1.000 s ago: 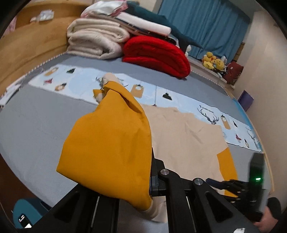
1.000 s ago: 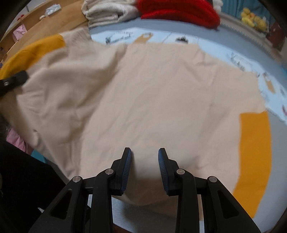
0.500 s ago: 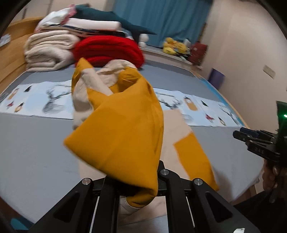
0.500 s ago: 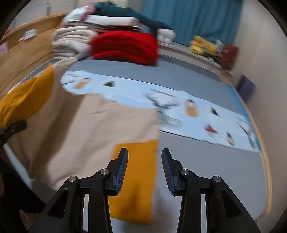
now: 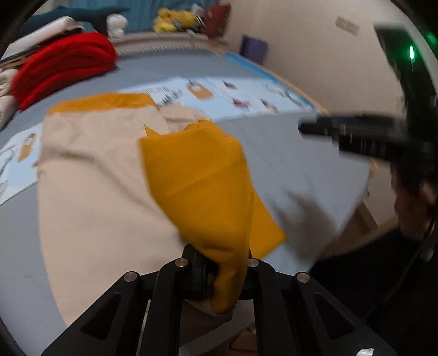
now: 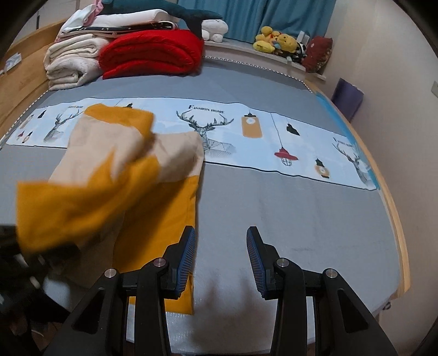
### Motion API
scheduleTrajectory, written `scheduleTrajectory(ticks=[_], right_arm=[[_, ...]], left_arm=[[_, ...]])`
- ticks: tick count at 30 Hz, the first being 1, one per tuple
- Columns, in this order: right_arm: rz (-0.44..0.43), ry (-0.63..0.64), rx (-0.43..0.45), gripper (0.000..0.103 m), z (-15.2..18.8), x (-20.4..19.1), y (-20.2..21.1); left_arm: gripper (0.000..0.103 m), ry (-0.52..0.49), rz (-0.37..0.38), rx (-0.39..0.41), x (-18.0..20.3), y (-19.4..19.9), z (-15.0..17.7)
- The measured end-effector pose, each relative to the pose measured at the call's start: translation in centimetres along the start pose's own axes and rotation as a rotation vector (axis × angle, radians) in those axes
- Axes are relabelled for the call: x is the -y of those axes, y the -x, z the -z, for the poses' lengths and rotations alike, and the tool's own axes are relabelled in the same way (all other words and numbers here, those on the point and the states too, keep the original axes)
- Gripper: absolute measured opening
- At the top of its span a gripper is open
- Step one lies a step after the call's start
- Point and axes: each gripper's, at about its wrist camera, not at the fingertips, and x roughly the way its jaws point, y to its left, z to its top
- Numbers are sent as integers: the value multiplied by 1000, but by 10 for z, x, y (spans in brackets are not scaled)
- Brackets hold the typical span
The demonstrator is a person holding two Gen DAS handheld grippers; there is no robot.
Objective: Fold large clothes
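Two views are showing one bed. From the left wrist view, a grey bedspread is covering the bed, with a pale blue printed band running across it. A beige and mustard garment is lying spread on the spread, one mustard sleeve end at its far edge. The left gripper is pinching a second mustard sleeve between nearly closed jaws that have just been easing apart slightly; the cloth is draping over the fingers and hiding the pads. The right gripper, blurred, is hanging over the grey spread at the right, near the person's dark clothing. One red folded blanket is sitting at the far left, and a cream wall is standing behind.

From the right wrist view, the right gripper is holding nothing, its two blue-padded fingers standing partly apart over bare grey spread, just right of the garment's mustard edge. Those jaws were widening within the last second. The garment is lying on the left half of the bed, partly folded over itself. Three deer drawings are showing on the printed band. At the head of the bed are one red blanket, one stack of cream blankets, a cluster of yellow soft toys and blue curtains. A wooden bed frame is edging the right side.
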Motion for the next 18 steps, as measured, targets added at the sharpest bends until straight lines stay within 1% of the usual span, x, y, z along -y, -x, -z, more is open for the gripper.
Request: scheduleTrajectory(ticks=[1,2,3,4,5,7,8,9,10,11,13,15,17,18], right_arm=[[-9,-15,-3,41,0,2,0],[-18,-28,-6,41,-1,3,-1],[-28,-40,-8,41,-1,3,-2],[-40,-53,-9,41,-2,4,-3],[-60,-70,-8,41,-3,5,-4],[-113,-106,-11,41,-6,3,-5],[-153,-123,-18,41,-8,0,-6],[-187,-136,-23,43,-9,-2,-8],[-220,-149,-25,45,-10,-6,-8],[-266,-164,-33,46,-11,-11,-9],[-318,-172,-55,51,-13,-21,-15],[-381,-168,-122,53,-12,-37,-28],[-402,-154,-186,53,-10,-50,-40],[-406,-143,-236,53,-8,-58,-50]], left_arm=[[14,10,21,-29,-1,-3,2],[27,22,38,-44,-2,-5,3],[43,59,78,-80,-6,-6,4],[47,94,122,-100,-10,-4,5],[48,114,152,-102,-13,-2,6],[48,148,259,-79,-18,13,9],[49,151,286,-70,-18,19,12],[50,157,329,-50,-22,30,14],[50,164,343,-30,-25,39,17],[50,171,342,-14,-31,45,20],[51,204,292,27,-49,61,25],[51,266,213,45,-72,70,34],[51,319,135,61,-91,77,39],[51,353,93,69,-102,81,42]])
